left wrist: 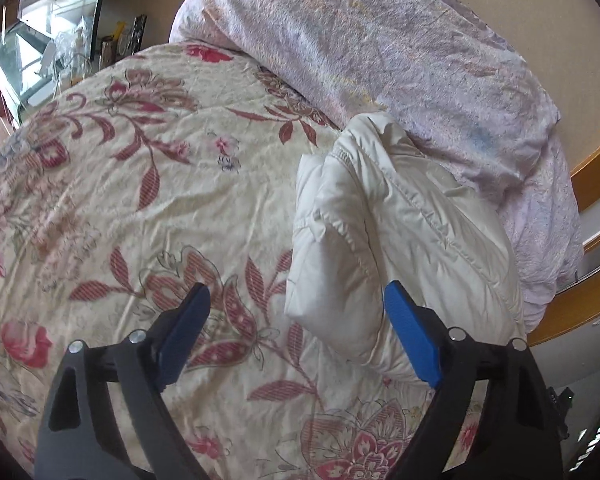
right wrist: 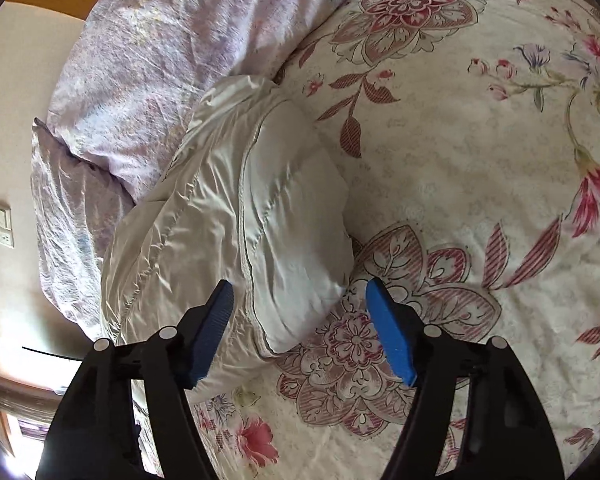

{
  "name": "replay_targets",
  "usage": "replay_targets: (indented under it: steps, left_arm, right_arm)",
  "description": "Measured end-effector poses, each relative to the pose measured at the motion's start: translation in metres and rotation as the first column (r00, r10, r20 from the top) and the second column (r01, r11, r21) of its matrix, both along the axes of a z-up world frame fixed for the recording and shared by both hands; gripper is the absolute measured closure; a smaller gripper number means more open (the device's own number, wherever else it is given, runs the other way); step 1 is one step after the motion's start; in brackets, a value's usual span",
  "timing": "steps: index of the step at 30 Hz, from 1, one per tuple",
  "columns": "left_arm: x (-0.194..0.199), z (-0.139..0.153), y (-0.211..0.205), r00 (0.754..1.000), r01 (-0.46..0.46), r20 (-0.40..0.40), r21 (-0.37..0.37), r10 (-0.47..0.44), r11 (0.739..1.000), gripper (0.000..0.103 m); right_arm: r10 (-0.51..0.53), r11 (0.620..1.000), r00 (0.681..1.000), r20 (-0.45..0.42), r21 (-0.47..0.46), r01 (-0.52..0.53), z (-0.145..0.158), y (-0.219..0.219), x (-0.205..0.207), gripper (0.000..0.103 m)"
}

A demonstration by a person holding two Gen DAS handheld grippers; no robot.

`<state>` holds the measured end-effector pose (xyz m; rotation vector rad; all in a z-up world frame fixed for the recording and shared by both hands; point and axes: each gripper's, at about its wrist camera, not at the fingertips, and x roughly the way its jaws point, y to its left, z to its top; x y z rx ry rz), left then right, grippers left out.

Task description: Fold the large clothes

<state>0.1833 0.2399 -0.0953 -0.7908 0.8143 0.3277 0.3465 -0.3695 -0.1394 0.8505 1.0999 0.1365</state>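
I hold both tools above the bed, each one pointing steeply down toward the bedspread [left wrist: 148, 184]. My left tool [left wrist: 296, 320] has its blue pads apart, and nothing is between them; the cream jacket [left wrist: 400, 232] lies just beyond, under the right pad. My right tool [right wrist: 300, 312] also has its pads apart, with the near corner of the jacket below the gap, but the pads do not press on it.

The jacket lies folded into a long bundle on the floral bedspread, beside the lilac duvet [left wrist: 380, 48]. Its long axis runs away from my tools toward the duvet, and the far end touches the duvet. It is a puffy, quilted, off-white garment with stitched seams, and one padded flap is folded over the top.
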Motion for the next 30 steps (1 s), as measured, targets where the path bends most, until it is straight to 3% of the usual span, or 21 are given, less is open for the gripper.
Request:
replay_targets:
  steps: [2,4,7,11,15,19,25,30]
  left_arm:
    - [0.003,-0.010,-0.001,1.000,-0.015,0.009,-0.064,0.015,0.998,0.023]
    - [0.009,-0.020,-0.001,0.999,-0.022,0.022,-0.137,0.025,0.990,0.033]
    - [0.019,-0.031,-0.005,0.999,-0.025,0.038,-0.195,0.033,0.981,0.044]
    - [0.022,-0.039,-0.007,0.992,-0.065,0.088,-0.257,0.090,0.964,0.047]
    - [0.019,-0.046,-0.001,0.978,-0.111,0.129,-0.347,0.165,0.931,0.061]
    - [0.018,-0.037,0.003,0.974,-0.094,0.157,-0.364,0.161,0.927,0.074]
    - [0.001,-0.013,0.007,0.967,-0.069,0.210,-0.326,0.143,0.943,0.078]
    - [-0.036,-0.004,0.016,0.962,-0.080,0.224,-0.312,0.155,0.947,0.078]
  right_arm:
    - [-0.003,0.999,1.000,-0.010,0.042,0.003,-0.007,0.004,-0.001,0.037]
    - [-0.007,0.998,1.000,-0.013,0.062,0.008,-0.013,0.008,-0.001,0.043]
    - [-0.022,0.997,1.000,0.018,0.072,0.021,-0.014,0.011,-0.001,0.046]
    - [-0.051,0.992,0.997,0.056,0.116,0.045,-0.019,0.014,0.002,0.047]
    - [-0.072,0.990,0.993,0.098,0.126,0.059,-0.020,0.016,0.001,0.064]
    - [-0.070,0.988,0.986,0.154,0.149,0.047,-0.010,0.016,-0.004,0.076]
    - [-0.042,0.988,0.975,0.218,0.156,0.008,0.013,0.019,-0.018,0.080]
    - [0.025,0.985,0.969,0.247,0.162,-0.066,0.024,0.028,-0.038,0.080]
